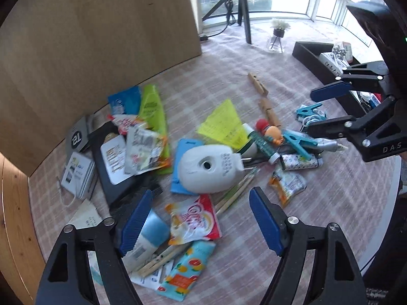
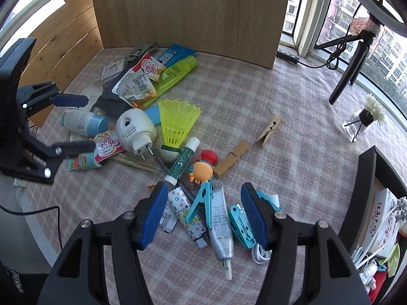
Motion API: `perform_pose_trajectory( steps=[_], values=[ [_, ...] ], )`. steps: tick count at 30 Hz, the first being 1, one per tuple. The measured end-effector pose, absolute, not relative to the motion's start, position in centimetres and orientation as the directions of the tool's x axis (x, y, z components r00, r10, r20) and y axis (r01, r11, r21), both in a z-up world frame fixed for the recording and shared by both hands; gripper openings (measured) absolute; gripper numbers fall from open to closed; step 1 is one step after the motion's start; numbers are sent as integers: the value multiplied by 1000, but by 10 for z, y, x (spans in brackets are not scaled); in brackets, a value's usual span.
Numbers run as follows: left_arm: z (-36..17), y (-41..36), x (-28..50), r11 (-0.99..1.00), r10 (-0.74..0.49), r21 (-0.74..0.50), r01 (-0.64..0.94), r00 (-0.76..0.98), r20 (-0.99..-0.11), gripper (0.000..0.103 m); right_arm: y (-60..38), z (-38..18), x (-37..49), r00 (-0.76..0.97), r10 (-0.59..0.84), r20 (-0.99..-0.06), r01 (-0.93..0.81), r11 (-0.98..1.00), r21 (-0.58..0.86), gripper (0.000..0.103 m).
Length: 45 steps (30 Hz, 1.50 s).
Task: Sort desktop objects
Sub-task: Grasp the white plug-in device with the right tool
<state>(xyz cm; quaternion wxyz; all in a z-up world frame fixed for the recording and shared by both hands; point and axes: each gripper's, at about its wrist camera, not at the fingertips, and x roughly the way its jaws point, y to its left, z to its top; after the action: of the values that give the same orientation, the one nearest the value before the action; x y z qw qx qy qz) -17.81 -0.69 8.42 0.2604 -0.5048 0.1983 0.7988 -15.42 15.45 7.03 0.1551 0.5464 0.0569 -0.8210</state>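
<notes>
A pile of small objects lies on the checked tablecloth (image 2: 254,96). My left gripper (image 1: 201,218) is open and empty above a Coffee-mate sachet (image 1: 194,219), near a white plug-in device (image 1: 203,169) and a blue-capped tube (image 1: 148,233). My right gripper (image 2: 203,216) is open and empty over a silver tube (image 2: 221,228), a teal clothes peg (image 2: 201,203) and a patterned lighter (image 2: 185,213). A yellow shuttlecock (image 2: 176,122), two wooden pegs (image 2: 269,129) and an orange toy (image 2: 202,171) lie nearby. The left gripper also shows in the right wrist view (image 2: 73,124), the right gripper in the left wrist view (image 1: 320,109).
A black tray (image 2: 363,193) with sorted items stands at the right. A wooden board (image 2: 190,12) backs the table. A tripod (image 2: 348,71) and a small potted plant (image 2: 366,117) stand by the window. A green bottle (image 2: 173,76) and sachets lie at the back.
</notes>
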Motion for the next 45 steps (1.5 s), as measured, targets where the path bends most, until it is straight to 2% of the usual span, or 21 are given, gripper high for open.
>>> perform_pose_trajectory(
  steps=[10,13,17,24,27,34,38,41,45],
  values=[
    [50,23,-194,-776,170,82,-625,-332,-928,77,156,31,-195,-210,-321,-924,211,-937,277,59],
    [44,21,-199,-787,162,82,-611,-334,-929,77,148,23,-203,-171,-368,-914,198,-922,334,52],
    [39,20,-204,-798,176,63,-600,-331,-927,78,137,16,-210,-143,-377,-915,188,-918,349,45],
    [34,21,-201,-784,177,69,-617,-329,-928,77,139,16,-216,-139,-381,-914,138,-921,363,45],
    [32,18,-204,-795,194,41,-606,-317,-928,74,141,19,-219,-152,-392,-907,134,-918,374,45],
    [34,-9,-193,-825,261,-53,-562,-296,-919,74,122,36,-215,-176,-477,-861,158,-877,453,45],
    [31,-8,-194,-836,272,-64,-545,-309,-911,74,98,34,-226,-141,-513,-847,189,-854,485,45],
    [30,-9,-195,-845,307,-111,-523,-306,-901,73,83,28,-232,-116,-490,-864,210,-862,461,45],
    [33,-15,-194,-853,347,-160,-496,-312,-884,73,76,16,-231,-68,-531,-845,191,-838,511,45]
  ],
)
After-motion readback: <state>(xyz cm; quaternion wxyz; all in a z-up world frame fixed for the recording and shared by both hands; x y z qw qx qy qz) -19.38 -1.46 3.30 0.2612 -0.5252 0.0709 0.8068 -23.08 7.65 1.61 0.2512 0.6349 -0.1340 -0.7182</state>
